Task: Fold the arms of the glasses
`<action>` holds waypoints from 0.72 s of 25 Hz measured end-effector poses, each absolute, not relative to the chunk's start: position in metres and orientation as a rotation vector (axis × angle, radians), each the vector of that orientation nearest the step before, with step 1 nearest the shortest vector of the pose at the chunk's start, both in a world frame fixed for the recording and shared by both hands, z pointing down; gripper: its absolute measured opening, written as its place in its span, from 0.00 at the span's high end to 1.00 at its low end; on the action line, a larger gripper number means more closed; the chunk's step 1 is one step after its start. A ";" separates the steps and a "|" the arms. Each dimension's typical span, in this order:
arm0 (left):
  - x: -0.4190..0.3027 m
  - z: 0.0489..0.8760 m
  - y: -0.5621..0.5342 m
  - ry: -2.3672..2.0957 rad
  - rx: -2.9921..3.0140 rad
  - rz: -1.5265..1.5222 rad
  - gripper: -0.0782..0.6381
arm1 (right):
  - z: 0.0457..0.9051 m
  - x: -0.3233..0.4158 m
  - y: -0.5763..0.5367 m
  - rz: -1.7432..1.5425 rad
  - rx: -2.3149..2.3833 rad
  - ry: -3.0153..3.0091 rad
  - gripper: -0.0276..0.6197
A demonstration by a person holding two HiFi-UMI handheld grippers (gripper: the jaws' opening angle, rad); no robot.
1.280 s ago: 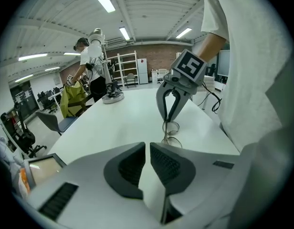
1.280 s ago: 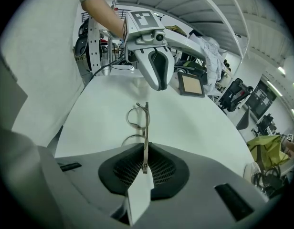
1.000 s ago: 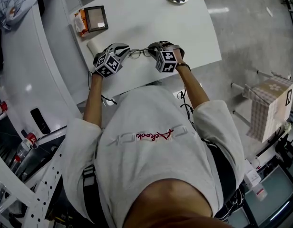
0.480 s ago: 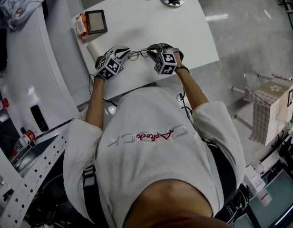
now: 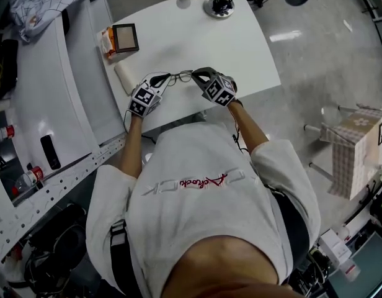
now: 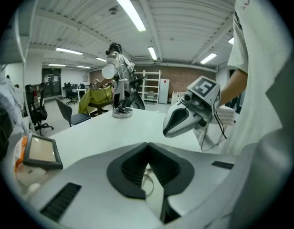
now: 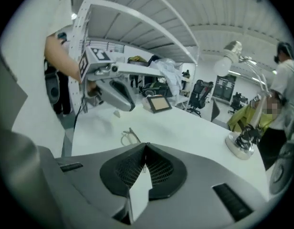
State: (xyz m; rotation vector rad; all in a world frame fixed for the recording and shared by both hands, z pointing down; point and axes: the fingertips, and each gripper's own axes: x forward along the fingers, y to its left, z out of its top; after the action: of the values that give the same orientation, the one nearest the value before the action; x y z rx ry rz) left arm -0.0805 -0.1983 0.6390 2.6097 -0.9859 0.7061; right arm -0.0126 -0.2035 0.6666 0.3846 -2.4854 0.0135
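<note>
**A:** The view has swung since a second ago and the right cube has rolled over. The glasses have barely budged, though. They sit by the near edge of the table, strung between the two grippers. Whether they are resting or just lifted is hard to call.

**B:** And both have a bite. The left gripper is closed, and its own view shows a thin lens rim between its pads. The right gripper is pinched together too. The arm runs straight up to its tips, so it looks clamped on that arm, though the contact is tiny.

**A:** So the fold itself looks like the step in hand. How should it go?

**B:** The left should act as a steady anchor on the front. The right should carry the arm inward in an arc about the hinge. A straight shove would likely twist that wire frame.

**A:** Pressure?

**B:** Light. The frame looks thin. A hard squeeze, or levering against the left, could bend it or pop it free.
</note>
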 end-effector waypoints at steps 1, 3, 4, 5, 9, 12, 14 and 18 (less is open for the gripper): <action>-0.079 0.636 -0.199 -1.015 2.576 0.624 0.85 | 0.660 -0.011 -0.205 0.094 0.434 -2.539 0.91; -0.077 0.627 -0.199 -1.061 2.508 0.447 0.85 | 0.646 -0.005 -0.208 0.258 0.529 -2.639 0.91; -0.076 0.622 -0.199 -1.077 2.481 0.361 0.85 | 0.640 -0.003 -0.209 0.332 0.566 -2.686 0.91; -0.074 0.617 -0.199 -1.088 2.459 0.281 0.85 | 0.633 -0.001 -0.210 0.403 0.590 -2.734 0.91; -0.068 0.595 -0.195 -1.117 2.379 -0.008 0.85 | 0.594 0.000 -0.205 0.656 0.597 -2.958 0.91; -0.067 0.583 -0.191 -1.133 2.324 -0.180 0.85 | 0.573 0.005 -0.202 0.805 0.636 -3.070 0.91; -0.068 0.580 -0.188 -1.138 2.329 -0.187 0.85 | 0.565 0.008 -0.200 0.860 0.667 -3.106 0.91; -0.072 0.574 -0.180 -1.149 2.353 -0.171 0.85 | 0.561 0.012 -0.187 0.817 0.678 -3.109 0.91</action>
State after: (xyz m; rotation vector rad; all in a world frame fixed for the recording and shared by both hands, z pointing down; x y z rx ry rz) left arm -0.0719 -0.1798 0.5741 2.3530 -1.1489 -0.1711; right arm 0.0118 -0.1866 0.5607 0.6781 -3.1094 0.8165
